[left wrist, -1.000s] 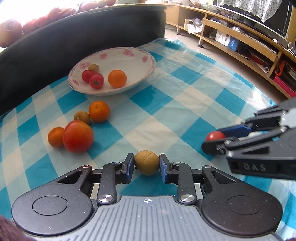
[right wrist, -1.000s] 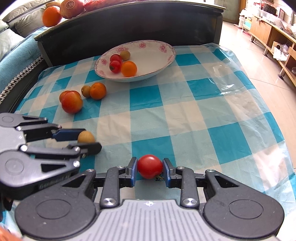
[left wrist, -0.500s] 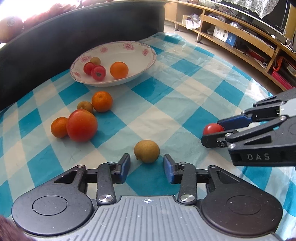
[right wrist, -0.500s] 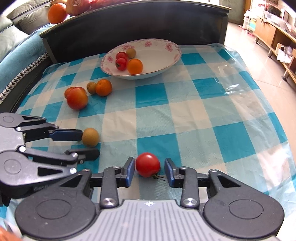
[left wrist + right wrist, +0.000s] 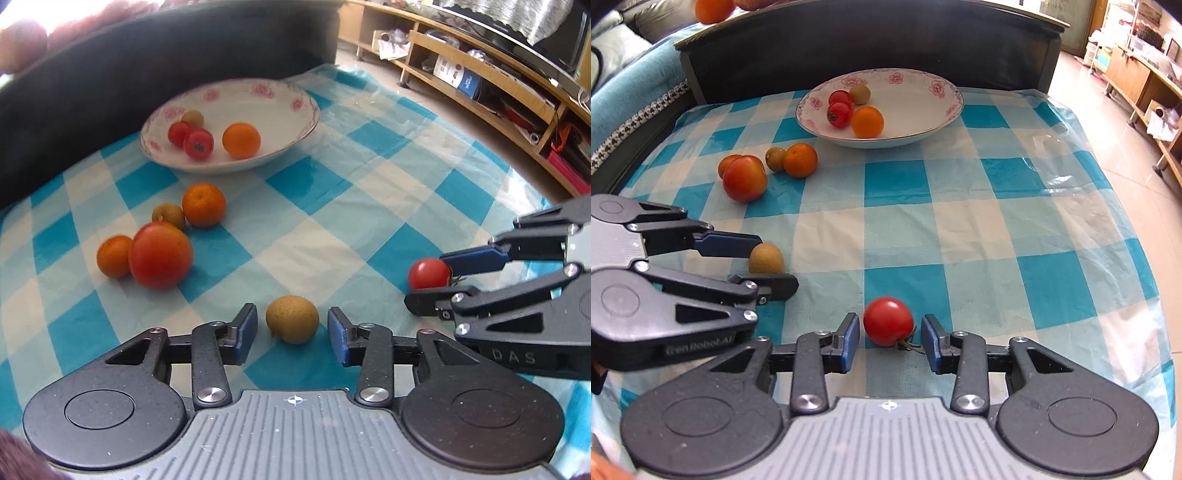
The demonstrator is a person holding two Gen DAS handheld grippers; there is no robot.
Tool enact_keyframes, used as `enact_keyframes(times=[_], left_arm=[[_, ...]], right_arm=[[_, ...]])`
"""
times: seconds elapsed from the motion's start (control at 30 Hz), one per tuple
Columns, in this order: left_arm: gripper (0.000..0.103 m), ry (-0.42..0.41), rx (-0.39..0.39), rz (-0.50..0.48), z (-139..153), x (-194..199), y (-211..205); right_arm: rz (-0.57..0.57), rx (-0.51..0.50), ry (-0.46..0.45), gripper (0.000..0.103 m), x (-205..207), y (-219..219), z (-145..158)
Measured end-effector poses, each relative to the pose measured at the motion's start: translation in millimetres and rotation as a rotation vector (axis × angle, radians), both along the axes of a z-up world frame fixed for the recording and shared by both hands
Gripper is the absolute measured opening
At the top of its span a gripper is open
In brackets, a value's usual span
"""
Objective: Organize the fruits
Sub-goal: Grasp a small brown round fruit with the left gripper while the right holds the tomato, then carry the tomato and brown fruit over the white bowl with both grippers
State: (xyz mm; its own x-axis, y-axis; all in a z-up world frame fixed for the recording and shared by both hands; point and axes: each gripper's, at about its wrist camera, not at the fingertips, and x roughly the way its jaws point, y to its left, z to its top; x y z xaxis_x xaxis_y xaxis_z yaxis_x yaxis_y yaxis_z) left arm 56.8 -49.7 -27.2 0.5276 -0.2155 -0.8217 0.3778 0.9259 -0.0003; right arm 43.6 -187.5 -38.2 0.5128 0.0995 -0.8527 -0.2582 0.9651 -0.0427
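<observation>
Both open: left gripper (image 5: 292, 328) round longan (image 5: 292, 319), right gripper (image 5: 890, 339) round tomato (image 5: 888, 320).

A second earlier the left gripper (image 5: 291, 334) was clamped on the small round brownish-green fruit (image 5: 292, 319), and the right gripper (image 5: 889, 341) on the small round red cherry tomato (image 5: 888, 320). Since then both sets of jaws had spread wide, with gaps on each side of each fruit. Both fruits lay released on the blue-and-white checked cloth (image 5: 960, 229) over the desk, and each gripper had drawn back slightly from its fruit.
</observation>
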Motion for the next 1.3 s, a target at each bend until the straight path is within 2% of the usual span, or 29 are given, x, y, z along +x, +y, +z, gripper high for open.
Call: enact_keyframes(times=[0.03,0.1,0.47,0.73,1.3], left_arm=[[0.043,-0.007,0.004,-0.007,0,-1,-1],[0.038,-0.013,-0.005,-0.004,0,-1,-2],[0.037,-0.017,-0.014,0.004,2,-2,3],[0.037,-0.035,-0.057,0.008,14,-1,7],[0.038,-0.086,-0.086,0.064,35,17,17]], right_arm=[[0.002,-0.016,-0.005,0.035,-1,2,0],[0.000,-0.024,-0.009,0.034,-2,3,0],[0.000,-0.015,-0.002,0.031,4,14,3],[-0.028,0.035,-0.044,0.031,11,13,19],[-0.047,0.067,-0.084,0.032,26,18,35]])
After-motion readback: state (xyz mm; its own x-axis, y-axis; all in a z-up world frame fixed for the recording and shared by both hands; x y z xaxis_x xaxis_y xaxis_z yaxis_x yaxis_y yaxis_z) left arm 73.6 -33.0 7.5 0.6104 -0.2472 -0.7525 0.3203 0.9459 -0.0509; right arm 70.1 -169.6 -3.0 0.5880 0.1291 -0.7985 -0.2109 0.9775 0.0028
